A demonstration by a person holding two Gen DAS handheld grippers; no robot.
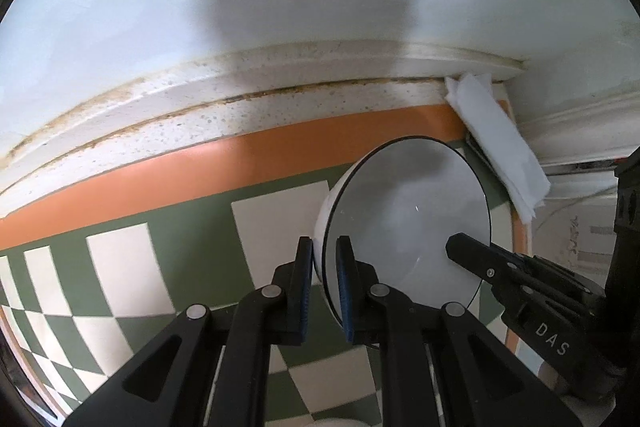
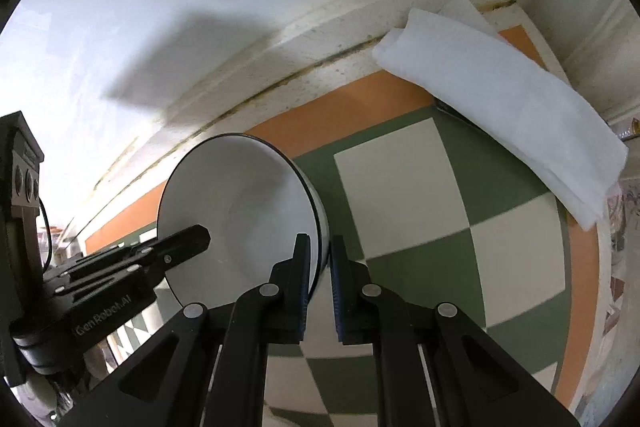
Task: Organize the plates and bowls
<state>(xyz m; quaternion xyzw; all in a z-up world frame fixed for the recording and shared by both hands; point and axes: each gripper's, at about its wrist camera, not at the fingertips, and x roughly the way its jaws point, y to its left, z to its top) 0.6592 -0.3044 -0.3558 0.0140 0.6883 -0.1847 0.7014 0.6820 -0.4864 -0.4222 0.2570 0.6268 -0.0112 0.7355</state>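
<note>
Two grippers [image 1: 325, 247] [image 2: 320, 247] clamping white bowl [image 1: 404, 211] rim

Left wrist view: near rim of the white bowl [image 1: 404, 203] hidden behind the left gripper's [image 1: 325, 291] fingers [image 1: 347, 291]; contact point not visible. The right gripper [image 1: 472, 255] covers part of the bowl's far rim; its second finger cannot be made out.

A pale object at the bottom edge is cut off; identity not resolvable.

Right wrist view: the folded white cloth [image 2: 500, 107] covers a dark object at its lower edge; only a sliver shows. Checked mat [image 2: 440, 211] runs out of frame at bottom. Clutter at far left and far right edges too small and distorted to identify.
</note>
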